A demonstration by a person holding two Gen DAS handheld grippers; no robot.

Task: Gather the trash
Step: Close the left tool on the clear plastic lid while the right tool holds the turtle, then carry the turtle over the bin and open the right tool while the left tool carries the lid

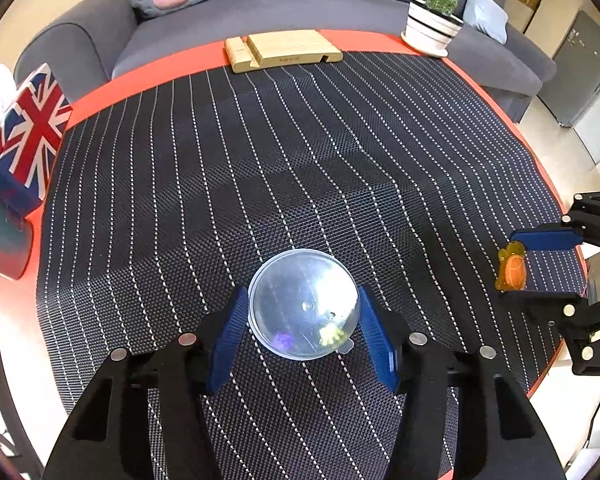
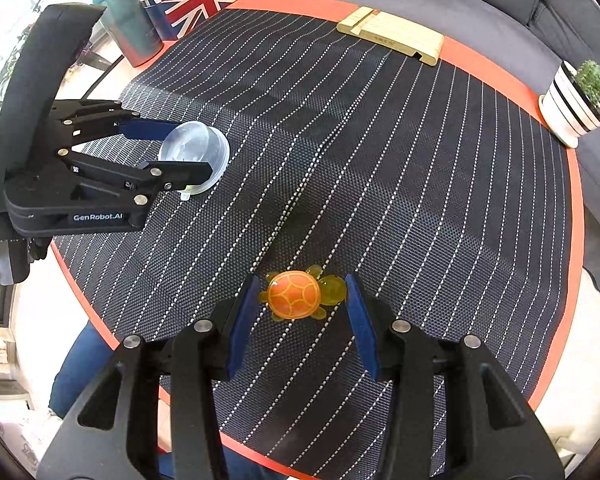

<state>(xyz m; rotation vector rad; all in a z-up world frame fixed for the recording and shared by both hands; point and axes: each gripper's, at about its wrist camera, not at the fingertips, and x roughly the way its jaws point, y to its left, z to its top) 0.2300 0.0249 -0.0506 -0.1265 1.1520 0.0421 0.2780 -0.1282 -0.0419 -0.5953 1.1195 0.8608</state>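
Left gripper fingers pinch the cup for lifting; right gripper fingers pinch the turtle beside it.

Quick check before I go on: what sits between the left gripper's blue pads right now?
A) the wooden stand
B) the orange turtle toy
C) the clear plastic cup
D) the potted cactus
C: the left gripper has its blue pads on either side of the clear plastic cup, which lies upside down on the striped mat; the orange turtle toy sits between the right gripper's pads instead.
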